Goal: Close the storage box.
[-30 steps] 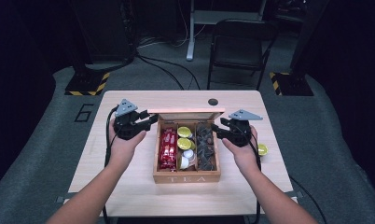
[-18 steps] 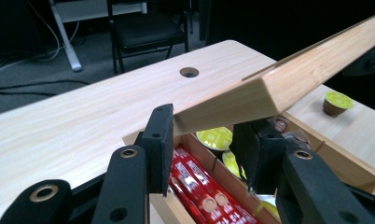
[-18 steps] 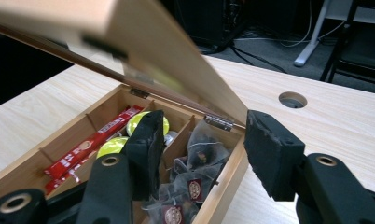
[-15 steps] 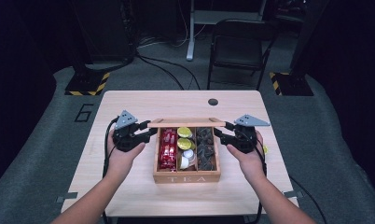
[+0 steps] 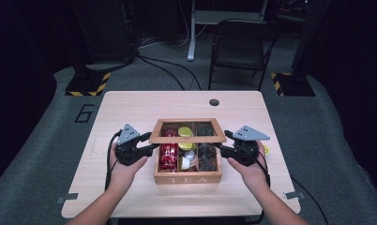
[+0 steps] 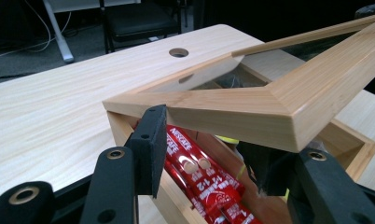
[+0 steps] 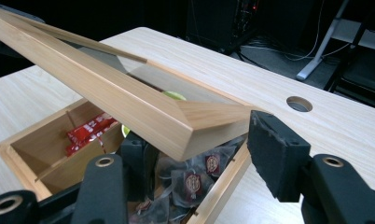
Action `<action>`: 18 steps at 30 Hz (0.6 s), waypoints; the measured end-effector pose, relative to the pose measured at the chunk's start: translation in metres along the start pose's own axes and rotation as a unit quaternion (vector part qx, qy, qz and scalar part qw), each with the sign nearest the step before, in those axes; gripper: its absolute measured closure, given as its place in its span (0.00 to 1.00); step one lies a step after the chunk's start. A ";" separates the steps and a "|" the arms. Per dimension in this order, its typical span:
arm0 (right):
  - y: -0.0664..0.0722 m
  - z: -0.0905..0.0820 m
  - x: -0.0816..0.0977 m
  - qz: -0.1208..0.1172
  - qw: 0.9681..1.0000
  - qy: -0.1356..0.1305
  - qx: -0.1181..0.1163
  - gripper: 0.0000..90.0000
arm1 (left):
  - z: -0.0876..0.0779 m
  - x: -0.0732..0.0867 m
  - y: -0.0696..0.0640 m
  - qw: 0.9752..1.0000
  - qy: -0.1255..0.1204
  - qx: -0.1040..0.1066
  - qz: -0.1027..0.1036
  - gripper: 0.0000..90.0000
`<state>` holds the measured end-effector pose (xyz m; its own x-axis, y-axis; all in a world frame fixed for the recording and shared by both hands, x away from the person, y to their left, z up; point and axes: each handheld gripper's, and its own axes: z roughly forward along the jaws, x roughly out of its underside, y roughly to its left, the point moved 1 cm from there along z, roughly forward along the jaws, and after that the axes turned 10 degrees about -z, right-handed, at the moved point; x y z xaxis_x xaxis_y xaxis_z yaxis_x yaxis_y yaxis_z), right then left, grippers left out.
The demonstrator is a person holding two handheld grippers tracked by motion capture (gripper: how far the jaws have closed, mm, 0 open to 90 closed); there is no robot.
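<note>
Forearms come in from the near edge of the counter [image 5: 130,197], one hand on each tool. The left gripper [image 5: 147,149] sits at the left side of the wooden tea box [image 5: 187,178], the right gripper [image 5: 222,149] at the right side, and between them the framed glass lid [image 5: 186,138] hangs half lowered over the open box.

Left fingers [image 6: 150,140] first: in the left gripper view they stand apart, straddling the lid's near corner [image 6: 251,116], and they have just been opening. One pad sits beside the corner's end, the other lies under the frame; I can't make out any squeeze there.

Right fingers [image 7: 274,154] next: spread as well, and just been opening, the lid's other corner [image 7: 195,126] between them with a clear gap to the outer pad.

The box itself rests on the counter, near its middle, the word TEA on its front wall. Inside, red stick packets [image 5: 169,155] fill the left compartment, yellow-green and white pods [image 5: 185,154] the middle one, dark tea sachets [image 5: 207,157] the right.

A small yellow thing [image 5: 267,150] lies on the counter just past the right hand. Farther on, a round cable hole [image 5: 214,102] near the far edge. Beyond the counter, a dark folding chair [image 5: 240,51] on the grey floor.
</note>
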<state>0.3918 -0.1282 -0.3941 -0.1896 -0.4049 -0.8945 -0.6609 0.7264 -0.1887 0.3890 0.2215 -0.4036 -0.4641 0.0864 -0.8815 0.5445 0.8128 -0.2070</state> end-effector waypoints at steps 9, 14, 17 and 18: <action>0.012 -0.004 0.010 -0.018 1.000 -0.005 0.003 0.50 | -0.006 0.011 -0.006 1.000 0.008 -0.004 0.024 0.58; 0.013 -0.007 0.012 -0.012 1.000 -0.008 0.003 0.51 | -0.010 0.012 -0.007 1.000 0.005 0.002 0.022 0.58; 0.015 -0.010 0.014 -0.014 1.000 -0.011 -0.001 0.52 | -0.011 0.014 -0.008 1.000 0.003 0.005 0.016 0.58; 0.015 -0.011 0.014 -0.011 1.000 -0.011 0.001 0.52 | -0.012 0.015 -0.008 1.000 0.003 0.008 0.014 0.58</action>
<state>0.3712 -0.1285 -0.4053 -0.1593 -0.4087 -0.8986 -0.6636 0.7183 -0.2090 0.3691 0.2233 -0.4096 -0.4525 0.1124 -0.8846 0.5681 0.8010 -0.1888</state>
